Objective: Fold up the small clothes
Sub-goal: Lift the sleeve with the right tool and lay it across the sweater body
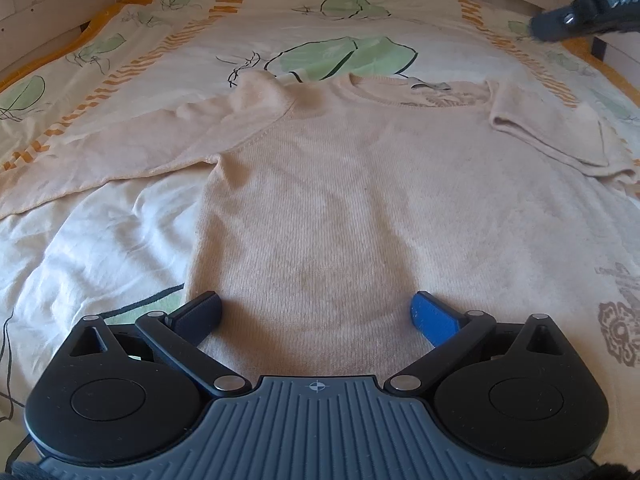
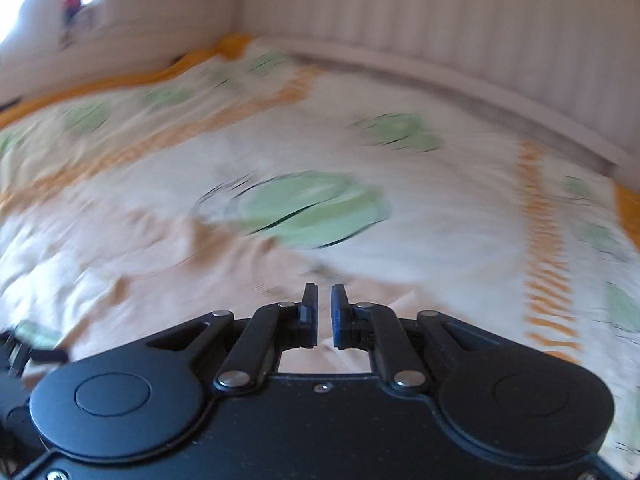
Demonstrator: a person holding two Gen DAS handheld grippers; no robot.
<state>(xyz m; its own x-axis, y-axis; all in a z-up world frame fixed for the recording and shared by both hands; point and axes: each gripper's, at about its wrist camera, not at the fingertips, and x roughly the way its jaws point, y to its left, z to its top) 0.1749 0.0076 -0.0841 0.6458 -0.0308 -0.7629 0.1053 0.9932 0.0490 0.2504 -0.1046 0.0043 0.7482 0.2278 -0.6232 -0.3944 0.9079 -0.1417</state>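
A beige knitted sweater [image 1: 340,200] lies flat, front up, on the bed, its neckline [image 1: 416,96] at the far end. One sleeve [image 1: 120,152] stretches out to the left, while the other sleeve [image 1: 552,132] lies folded inward at the right shoulder. My left gripper [image 1: 316,312] hovers open over the hem, nothing between its fingers. My right gripper [image 1: 580,16] shows as a dark blurred shape at the far right above the bed. In the right wrist view the right gripper [image 2: 324,292] is shut, its jaws holding nothing, and the picture is smeared by motion.
The bed cover [image 1: 344,56] is cream with green leaves and orange striped bands. A white crumpled sheet [image 1: 100,248] lies left of the sweater. A white panelled wall [image 2: 460,20] runs behind the bed. A brown flower print [image 1: 620,332] shows at the right edge.
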